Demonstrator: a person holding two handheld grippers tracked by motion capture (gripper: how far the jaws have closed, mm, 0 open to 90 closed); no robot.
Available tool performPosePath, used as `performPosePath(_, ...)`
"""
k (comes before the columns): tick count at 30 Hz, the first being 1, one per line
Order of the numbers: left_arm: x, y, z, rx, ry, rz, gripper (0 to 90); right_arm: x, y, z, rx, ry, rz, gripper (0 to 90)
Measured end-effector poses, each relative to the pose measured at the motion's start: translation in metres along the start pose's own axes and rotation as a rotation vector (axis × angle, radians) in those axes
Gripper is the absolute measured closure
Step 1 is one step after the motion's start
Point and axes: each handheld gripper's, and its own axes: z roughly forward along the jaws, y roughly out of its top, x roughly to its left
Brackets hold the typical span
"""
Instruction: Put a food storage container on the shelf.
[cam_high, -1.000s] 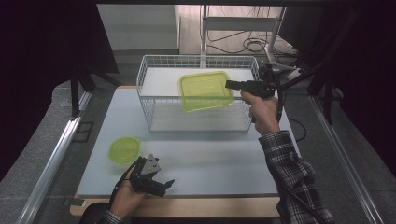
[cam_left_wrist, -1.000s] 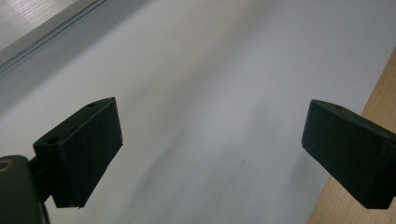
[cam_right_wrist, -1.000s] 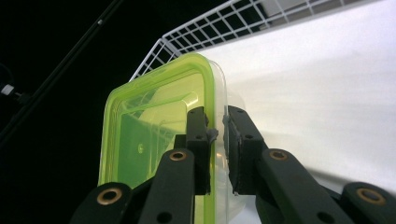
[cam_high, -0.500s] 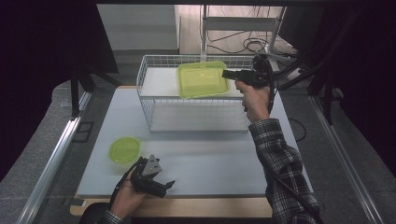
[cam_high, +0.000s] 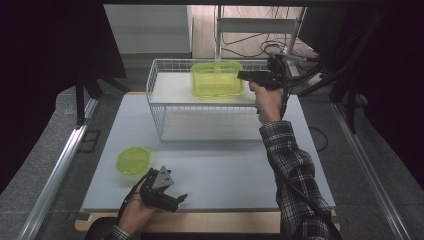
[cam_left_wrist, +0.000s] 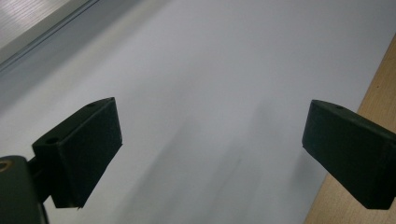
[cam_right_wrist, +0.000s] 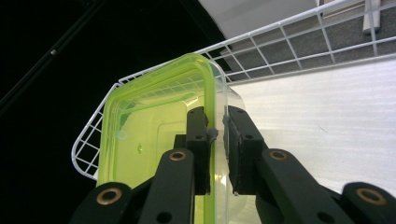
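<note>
On the tabletop (cam_high: 220, 165) stands a wire basket (cam_high: 165, 107). Above its far side, the right tongs (cam_high: 241, 75) clench the green container (cam_high: 216, 79) by its rim. The left tongs (cam_high: 181, 199) rest released near a round green lid (cam_high: 133, 160).

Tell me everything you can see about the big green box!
The green box is a see-through, lime-green plastic tub, rectangular with rounded corners and a thick rim. It looks empty. It is tipped up on edge, its open side facing the camera, over the far part of the white wire basket. The right gripper pinches its rim, one jaw inside and one outside. Whether it touches the basket is hard to tell.
</note>
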Motion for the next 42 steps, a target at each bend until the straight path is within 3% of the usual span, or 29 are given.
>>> performPosePath(5, -0.001, 0.000, 0.000, 0.001, -0.003, 0.008, 4.5, 0.001, -0.001, 0.002, 0.005, -0.017, -0.030, 78.9)
performPosePath(8, -0.001, 0.000, 0.001, 0.002, -0.006, 0.012, 4.5, 0.004, -0.001, 0.003, 0.017, -0.057, -0.083, 76.7)
performPosePath(13, -0.002, 0.000, 0.002, 0.011, -0.011, 0.023, 4.3, 0.003, -0.001, 0.006, 0.027, -0.081, -0.112, 74.8)
performPosePath(15, -0.002, 0.000, 0.002, 0.009, -0.014, 0.019, 4.2, 0.004, 0.000, 0.009, 0.031, -0.110, -0.148, 73.0)
performPosePath(21, 0.000, 0.000, 0.002, 0.003, -0.023, 0.009, 4.0, 0.003, 0.002, 0.014, 0.061, -0.128, -0.169, 67.3)
performPosePath(24, 0.000, -0.001, 0.002, 0.004, -0.026, 0.007, 3.8, -0.001, 0.002, 0.017, 0.065, -0.123, -0.156, 64.5)
performPosePath(25, 0.000, -0.001, 0.002, 0.003, -0.027, 0.006, 3.7, -0.001, 0.002, 0.018, 0.066, -0.130, -0.154, 59.0)
performPosePath(26, 0.000, -0.001, 0.002, 0.002, -0.028, 0.006, 3.6, -0.001, 0.002, 0.018, 0.055, -0.157, -0.179, 57.1)
performPosePath(31, 0.000, -0.001, 0.001, 0.001, -0.031, 0.003, 3.5, 0.002, 0.002, 0.017, 0.061, -0.185, -0.211, 52.6)
performPosePath(36, 0.002, -0.001, 0.001, -0.006, -0.037, -0.014, 3.0, 0.001, 0.002, 0.012, 0.050, -0.170, -0.215, 42.3)
performPosePath(42, 0.008, -0.001, -0.003, -0.051, -0.077, -0.078, 1.8, 0.001, 0.001, 0.003, 0.067, -0.124, -0.230, 34.1)
